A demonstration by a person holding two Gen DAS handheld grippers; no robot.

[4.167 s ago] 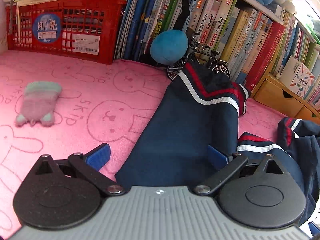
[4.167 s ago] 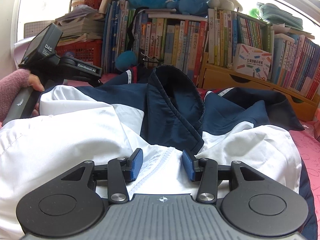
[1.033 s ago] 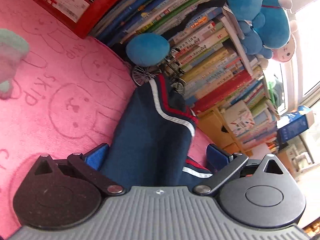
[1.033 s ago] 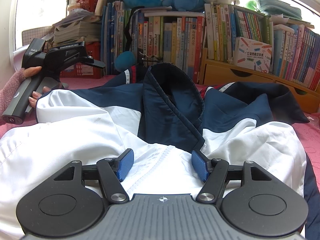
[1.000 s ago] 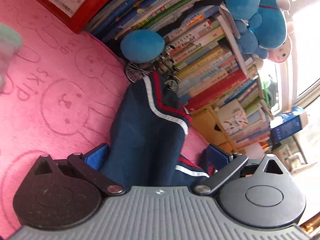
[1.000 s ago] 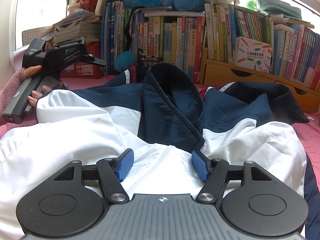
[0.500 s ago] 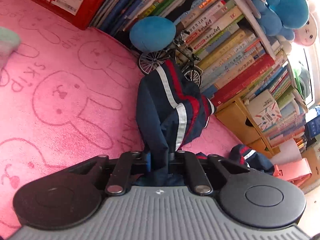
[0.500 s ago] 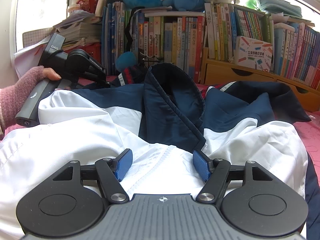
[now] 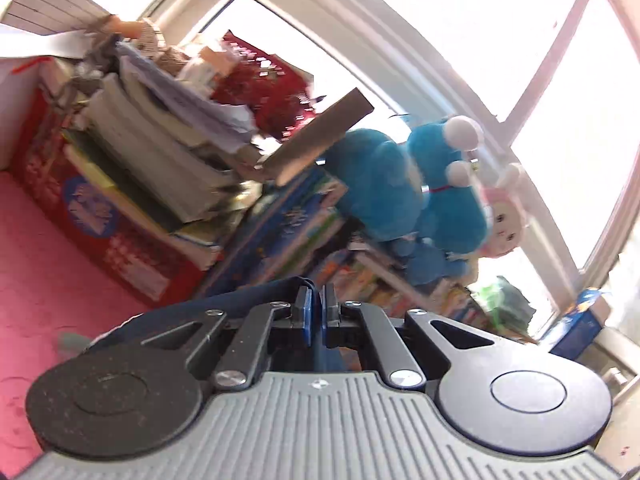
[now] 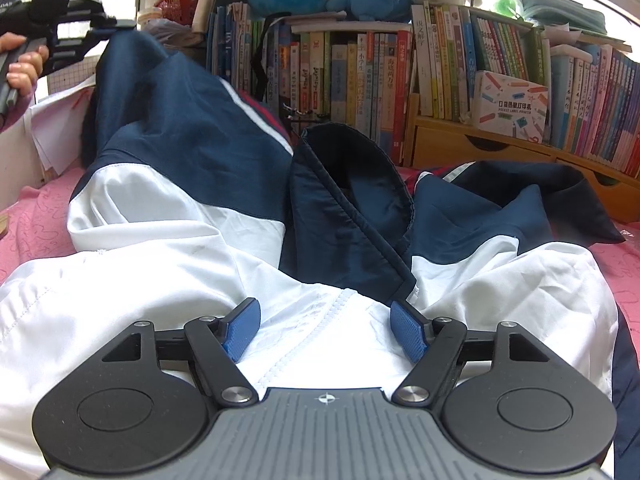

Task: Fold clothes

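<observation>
Pink blanket [image 10: 36, 216] covers the surface, probably a bed; its far edge runs under a bookshelf [image 10: 440, 60] packed with books, with blue plush toys [image 9: 400, 188] on top.

Jacket [image 10: 168, 272], navy and white, lies spread over most of the blanket, collar toward the bookshelf, white panels toward the near edge. Hood [image 10: 352, 184] stands open at the middle. Right-side sleeve slumps toward the far right corner.

Left sleeve [image 10: 172, 108] is raised off the blanket toward the far left corner, hanging taut from its pinch point. Judged purpose: lifting it clear so it can be carried across the body as the first fold.

Left tool [image 10: 100, 26], held in a hand [image 10: 22, 62], is clenched on the sleeve cloth; the left wrist view shows the blue pads [image 9: 306, 316] nearly meeting with navy fabric between them. That view is blurred.

Right tool [image 10: 324, 330] sits low over the white front near the zipper line [image 10: 316, 328], its jaws opening. Cloth lies under and between the pads, but they do not press on it. Judged role: hovering at the jacket's middle, ready to steady the body while the sleeve comes over.

Fold is at an early stage: nothing is doubled over yet.
</observation>
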